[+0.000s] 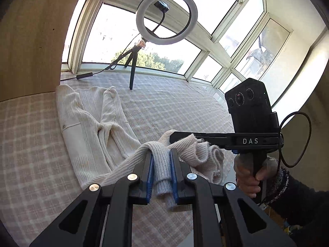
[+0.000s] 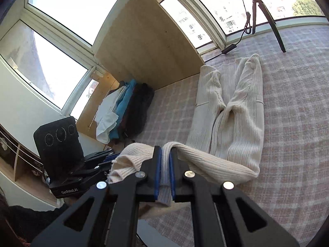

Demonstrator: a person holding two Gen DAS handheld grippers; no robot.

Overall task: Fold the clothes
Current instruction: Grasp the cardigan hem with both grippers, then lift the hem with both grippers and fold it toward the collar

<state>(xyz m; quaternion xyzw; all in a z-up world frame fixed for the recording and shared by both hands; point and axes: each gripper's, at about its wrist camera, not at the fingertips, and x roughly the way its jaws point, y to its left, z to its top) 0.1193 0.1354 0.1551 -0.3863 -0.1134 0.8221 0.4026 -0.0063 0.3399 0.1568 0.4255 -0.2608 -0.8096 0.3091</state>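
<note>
Plaid cloth (image 1: 168, 103) covers the table, pink-and-white check, running out to the windows. On it lies my landmark, the cream ribbed cardigan (image 1: 86, 127), body flat, both sleeves folded in and crossing over its middle. A small button and a patch pocket show on one front panel.

Beyond the cardigan, toward the windows, a ring light (image 1: 166, 16) stands on a black tripod, its cable trailing along the sill. Beside the cardigan's far end a wooden board (image 2: 148, 41) stands upright. Past the board, a stack of folded clothes (image 2: 125, 111): white, blue, dark.

The near hem of the cardigan is lifted off the plaid cloth, bunched between my two tools. My left gripper (image 1: 161, 173) is clamped narrow on a fold of that ribbed hem, knit squeezed between the blue pads. My right gripper (image 2: 164, 173) is likewise closed tight on the hem, a strip of knit pinched between its pads. In the left view the right tool's handle sits in a hand (image 1: 246, 175) with a dark sleeve cuff.
</note>
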